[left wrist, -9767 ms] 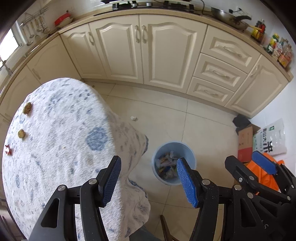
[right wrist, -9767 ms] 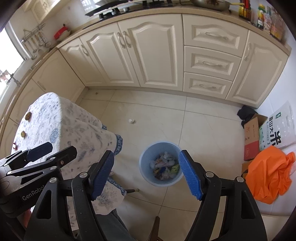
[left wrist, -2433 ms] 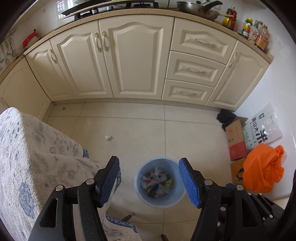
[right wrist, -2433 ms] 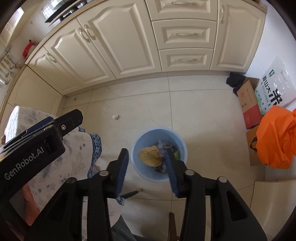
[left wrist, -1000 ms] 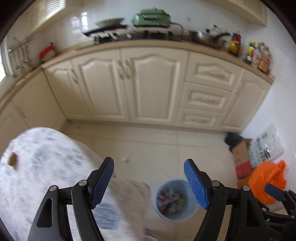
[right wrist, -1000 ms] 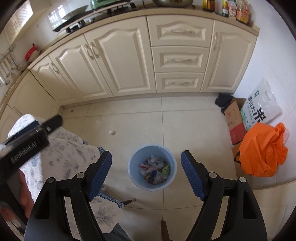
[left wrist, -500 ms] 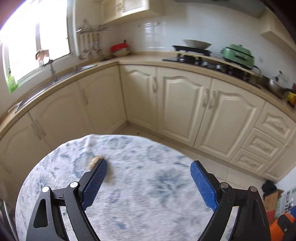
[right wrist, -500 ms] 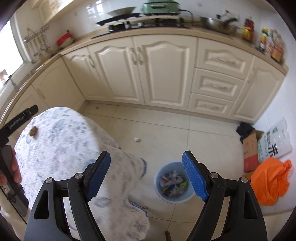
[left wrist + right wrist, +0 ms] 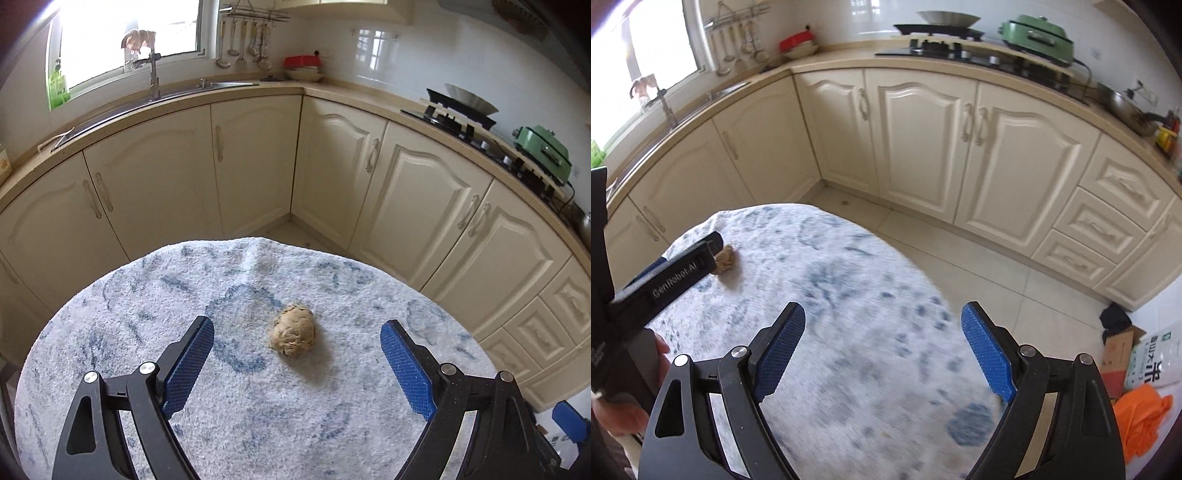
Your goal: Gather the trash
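Left wrist view looks steeply down over a round table (image 9: 110, 317) draped in a white terry cloth with blue marbling, and the left gripper (image 9: 297, 363) hangs above it with its black arms angled down toward the cloth. Its blue-padded fingers (image 9: 190, 365) stand wide apart, having just spread further, and nothing is between them but air; they touch nothing. The crumpled tan-brown wad of trash (image 9: 293, 335) lies on the cloth ahead of the gap, just at 12 o'clock from its midpoint and a touch toward the left pad's side of centre, apart from both pads. In the right wrist view the right gripper (image 9: 882, 354) also tilts down over the near half of the same table, jaws likewise just opened wide and empty, the cloth beneath blurred. From there the wad sits far off at 10 o'clock, partly hidden behind the black finger of the left gripper, whose side carries white lettering. A person's hand (image 9: 617, 410) grips that tool's handle at 8 o'clock. Cream cabinet doors (image 9: 923, 136) curve round behind the table, and an orange bag (image 9: 1141, 413) lies on the tiled floor at 4 o'clock.
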`<state>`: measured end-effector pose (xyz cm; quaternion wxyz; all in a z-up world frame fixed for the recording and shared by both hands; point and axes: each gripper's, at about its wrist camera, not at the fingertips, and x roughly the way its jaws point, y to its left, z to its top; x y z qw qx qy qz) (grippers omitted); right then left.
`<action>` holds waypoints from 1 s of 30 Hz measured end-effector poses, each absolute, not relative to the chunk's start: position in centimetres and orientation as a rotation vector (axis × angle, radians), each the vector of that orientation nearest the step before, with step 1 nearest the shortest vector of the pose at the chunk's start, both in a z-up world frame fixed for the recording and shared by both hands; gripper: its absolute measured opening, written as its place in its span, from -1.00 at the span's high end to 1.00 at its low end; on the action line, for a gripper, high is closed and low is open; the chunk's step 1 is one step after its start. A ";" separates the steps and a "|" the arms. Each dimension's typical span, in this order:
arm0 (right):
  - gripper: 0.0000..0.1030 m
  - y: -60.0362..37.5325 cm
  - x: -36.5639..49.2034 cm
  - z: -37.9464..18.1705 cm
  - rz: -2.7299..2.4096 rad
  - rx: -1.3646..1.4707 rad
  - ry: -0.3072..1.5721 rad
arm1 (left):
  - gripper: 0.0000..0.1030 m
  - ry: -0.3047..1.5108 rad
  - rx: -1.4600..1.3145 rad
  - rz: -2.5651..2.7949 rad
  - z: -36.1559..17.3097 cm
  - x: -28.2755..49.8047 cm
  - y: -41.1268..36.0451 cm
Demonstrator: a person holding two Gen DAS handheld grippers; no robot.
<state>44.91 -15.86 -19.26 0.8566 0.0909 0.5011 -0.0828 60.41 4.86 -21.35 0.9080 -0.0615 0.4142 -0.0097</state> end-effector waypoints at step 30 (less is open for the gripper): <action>-0.71 -17.6 42.5 -21.8 -0.099 0.246 1.080 | 0.50 0.824 -0.045 0.020 -24.3 57.6 1.8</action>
